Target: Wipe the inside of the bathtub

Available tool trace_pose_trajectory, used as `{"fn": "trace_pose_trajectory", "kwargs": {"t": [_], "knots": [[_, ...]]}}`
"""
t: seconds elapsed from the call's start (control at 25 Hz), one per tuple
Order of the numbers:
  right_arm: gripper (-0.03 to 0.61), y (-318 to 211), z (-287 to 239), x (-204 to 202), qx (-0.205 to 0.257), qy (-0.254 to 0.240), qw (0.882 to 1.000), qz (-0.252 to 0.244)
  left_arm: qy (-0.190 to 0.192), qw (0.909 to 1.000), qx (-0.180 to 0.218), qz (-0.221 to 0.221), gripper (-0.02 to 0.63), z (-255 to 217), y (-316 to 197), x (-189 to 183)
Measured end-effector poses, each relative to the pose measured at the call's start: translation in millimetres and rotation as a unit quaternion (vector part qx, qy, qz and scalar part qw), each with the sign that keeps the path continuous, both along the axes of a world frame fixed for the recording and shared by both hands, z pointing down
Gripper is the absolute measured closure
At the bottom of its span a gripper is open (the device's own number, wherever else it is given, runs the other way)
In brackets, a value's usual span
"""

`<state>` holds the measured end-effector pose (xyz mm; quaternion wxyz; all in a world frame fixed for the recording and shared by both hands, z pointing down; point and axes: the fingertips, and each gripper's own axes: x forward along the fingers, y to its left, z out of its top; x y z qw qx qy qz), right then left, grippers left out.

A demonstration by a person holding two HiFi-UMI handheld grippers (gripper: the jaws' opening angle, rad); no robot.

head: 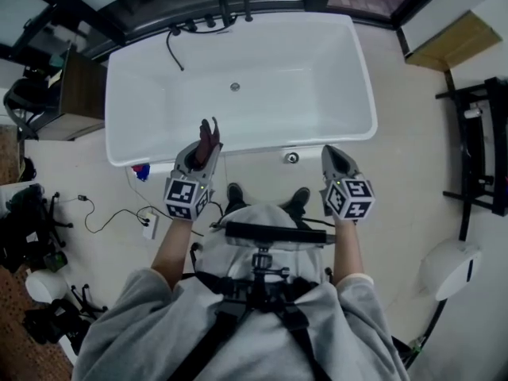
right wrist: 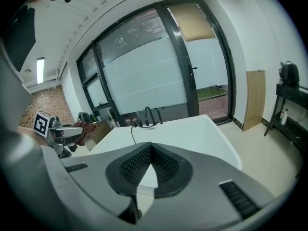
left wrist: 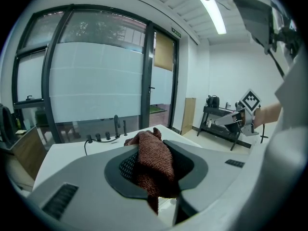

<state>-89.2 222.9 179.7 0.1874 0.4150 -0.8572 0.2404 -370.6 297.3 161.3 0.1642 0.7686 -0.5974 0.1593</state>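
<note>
Grey sleeves and a chest harness sit closest to us, and from them we hold both grippers out toward the tub (head: 317, 70). Our left gripper (head: 208, 137) is clamped on a brown cloth (head: 209, 140). Its own view shows the cloth bunched between the pads, with a tail hanging below them. It is raised at the tub's near rim and does not touch the white surface. Our right gripper (head: 337, 155) is closed tip to tip on nothing, just outside that rim. The tub is bare, with a drain (head: 235, 86) in its floor. We judge this fits either the cloth about to go in or the cloth just lifted out, and the pictures do not settle which. Any stroke inside would call for reaching over the rim and pressing the cloth flat.
</note>
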Motion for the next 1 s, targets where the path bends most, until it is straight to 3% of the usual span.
{"fn": "trace_pose_trajectory", "kwargs": {"t": [0.52,1.0], "knots": [[0.577,6.5,9.0,-6.6,-0.007,0.009,0.999,-0.033,0.021,0.9991,0.001,-0.038,0.514,-3.9,15.9,-2.7],[0.577,29.3,11.6,19.6,-0.006,0.024,1.0,-0.02,0.007,0.9992,0.001,-0.04,0.514,-6.3,35.2,-8.5]]}}
